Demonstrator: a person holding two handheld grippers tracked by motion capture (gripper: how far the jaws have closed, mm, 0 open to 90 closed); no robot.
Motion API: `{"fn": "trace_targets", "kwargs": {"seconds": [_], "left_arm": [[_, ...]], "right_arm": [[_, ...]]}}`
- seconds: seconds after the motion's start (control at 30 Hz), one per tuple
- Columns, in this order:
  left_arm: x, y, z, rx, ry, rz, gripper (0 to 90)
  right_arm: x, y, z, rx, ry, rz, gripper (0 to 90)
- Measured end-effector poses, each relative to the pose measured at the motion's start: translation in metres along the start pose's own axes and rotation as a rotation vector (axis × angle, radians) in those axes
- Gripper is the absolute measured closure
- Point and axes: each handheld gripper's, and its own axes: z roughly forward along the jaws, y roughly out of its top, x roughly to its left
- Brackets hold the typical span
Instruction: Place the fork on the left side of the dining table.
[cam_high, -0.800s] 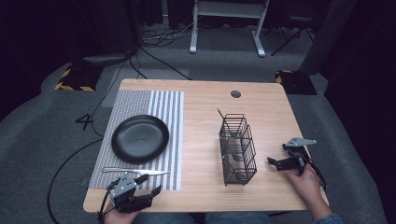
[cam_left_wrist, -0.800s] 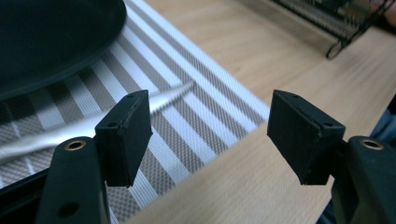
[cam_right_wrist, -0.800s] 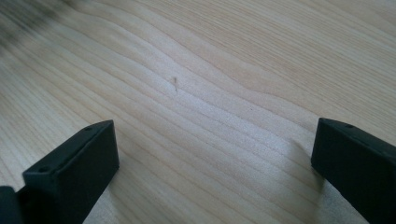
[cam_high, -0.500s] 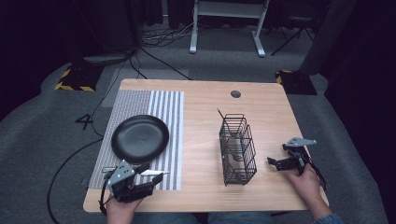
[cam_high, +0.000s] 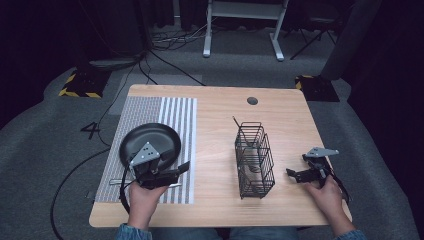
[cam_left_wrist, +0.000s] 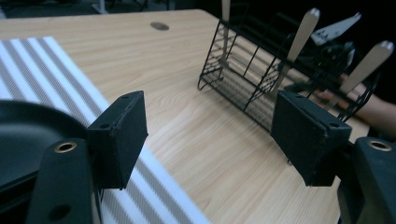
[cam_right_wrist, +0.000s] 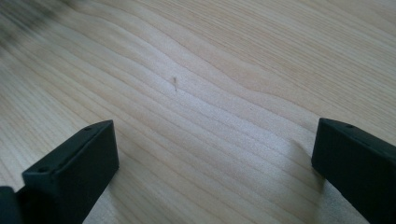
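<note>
My left gripper (cam_high: 176, 169) hangs level over the plate's (cam_high: 150, 141) near edge, jaws wide and empty; right gripper (cam_high: 295, 174) rests low, wide too.

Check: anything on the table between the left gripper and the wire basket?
Nothing: between the left gripper and the wire basket lies bare wood past the striped mat edge, as the high view shows.

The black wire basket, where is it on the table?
In the high view the black wire basket stands right of the table's middle, between the striped mat with the black plate and the right gripper.
</note>
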Motion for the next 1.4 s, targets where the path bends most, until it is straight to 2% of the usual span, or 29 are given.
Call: {"fn": "trace_targets", "kwargs": {"seconds": [0.07,0.17,0.3,0.43,0.53,0.57,0.7,0.73,0.77,0.87,0.9,0.93,1.03,1.13,1.4], "left_arm": [[-0.003,0.011,0.006,-0.026,0.017,0.018,26.5],[-0.004,0.018,0.011,-0.039,0.019,0.026,25.7],[-0.005,0.033,0.027,-0.038,0.006,0.029,24.2],[-0.004,0.046,0.04,-0.035,-0.006,0.034,26.9],[-0.004,0.058,0.053,-0.051,-0.022,0.024,27.3],[-0.004,0.058,0.053,-0.051,-0.022,0.024,27.2],[-0.008,0.07,0.07,-0.058,-0.008,0.036,26.4],[-0.01,0.075,0.08,-0.051,-0.004,0.049,26.5],[-0.01,0.075,0.08,-0.051,-0.004,0.049,26.6],[-0.01,0.082,0.1,-0.037,-0.049,0.038,27.2],[-0.01,0.082,0.1,-0.037,-0.049,0.038,27.4],[-0.009,0.085,0.111,-0.027,-0.058,0.033,27.5],[-0.008,0.086,0.119,-0.021,-0.057,0.026,27.9],[-0.006,0.088,0.135,-0.02,-0.048,0.0,30.2],[-0.008,0.086,0.159,0.011,-0.042,0.0,34.5]], "right_arm": [[0.0,0.0,0.0,0.0,0.0,0.0,0.6],[0.0,0.0,0.0,0.0,0.0,0.0,0.6],[0.0,0.0,0.0,0.0,-0.001,0.001,0.6],[0.0,0.0,0.0,0.0,-0.002,0.001,0.6],[0.0,0.0,0.0,0.0,-0.004,0.003,0.6],[0.0,0.0,0.0,0.0,-0.004,0.003,0.6],[0.0,0.0,0.0,-0.001,-0.005,0.005,0.6],[0.0,-0.001,-0.001,-0.001,-0.005,0.005,0.6],[0.0,-0.001,-0.001,-0.001,-0.005,0.005,0.6],[0.0,-0.001,-0.001,0.0,-0.005,0.003,0.7],[0.0,-0.001,-0.001,0.0,-0.005,0.003,0.7],[0.0,-0.001,-0.001,0.0,-0.005,0.003,0.7],[0.0,-0.001,-0.001,-0.001,-0.004,0.003,0.8],[0.0,-0.001,-0.001,-0.001,-0.003,0.003,0.8],[0.0,-0.001,-0.001,-0.001,-0.001,0.003,0.9]]}}
